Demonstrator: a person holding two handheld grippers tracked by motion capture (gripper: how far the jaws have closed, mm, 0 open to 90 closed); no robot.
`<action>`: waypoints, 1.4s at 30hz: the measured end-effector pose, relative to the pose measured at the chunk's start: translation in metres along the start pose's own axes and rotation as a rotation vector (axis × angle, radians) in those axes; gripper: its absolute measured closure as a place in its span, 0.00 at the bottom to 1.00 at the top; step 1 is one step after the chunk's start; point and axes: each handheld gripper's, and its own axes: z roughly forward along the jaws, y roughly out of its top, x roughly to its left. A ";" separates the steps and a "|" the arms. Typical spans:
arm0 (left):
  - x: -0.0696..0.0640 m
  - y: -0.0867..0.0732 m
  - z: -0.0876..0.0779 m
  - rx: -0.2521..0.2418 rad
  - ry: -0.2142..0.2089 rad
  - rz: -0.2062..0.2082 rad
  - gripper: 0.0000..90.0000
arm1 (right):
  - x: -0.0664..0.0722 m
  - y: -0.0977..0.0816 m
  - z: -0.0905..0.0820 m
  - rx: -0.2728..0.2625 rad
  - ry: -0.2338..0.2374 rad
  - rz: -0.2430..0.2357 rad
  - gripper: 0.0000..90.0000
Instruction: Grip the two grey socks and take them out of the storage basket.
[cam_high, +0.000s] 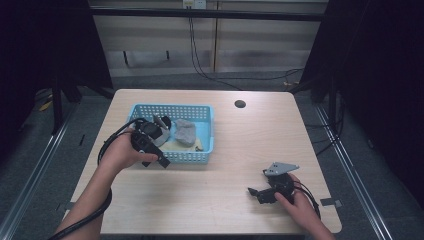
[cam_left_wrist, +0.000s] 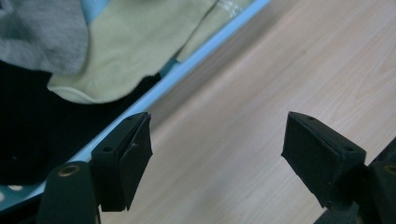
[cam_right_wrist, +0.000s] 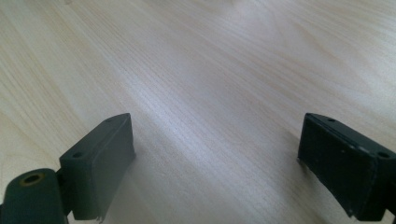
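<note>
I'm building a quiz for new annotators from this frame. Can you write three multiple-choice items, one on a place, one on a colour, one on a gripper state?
1. Where is the left gripper?
A. At the near rim of the basket
B. Beside the hole in the table
C. At the table's far right corner

2. What colour is the basket?
A. Red
B. Light blue
C. Black

3. How do the jaws of the right gripper stand?
A. Shut on a cloth
B. Shut on nothing
C. Open, with bare table between them

Key:
1 A: in the high view the left gripper sits at the basket's near rim.
2 B: the basket's lattice walls are light blue, and grey cloth lies inside.
3 C: the right gripper view shows its jaws wide apart over bare wood of the table.
</note>
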 end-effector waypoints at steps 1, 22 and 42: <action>0.002 0.003 0.000 -0.006 0.001 -0.009 0.26 | 0.000 0.000 0.000 0.000 0.000 0.000 0.11; 0.060 0.039 0.030 -0.110 0.160 -0.164 0.29 | 0.000 0.000 0.000 -0.001 0.000 0.002 0.11; 0.094 0.027 0.070 -0.052 0.209 -0.237 0.52 | 0.000 0.000 0.000 0.001 -0.002 -0.001 0.11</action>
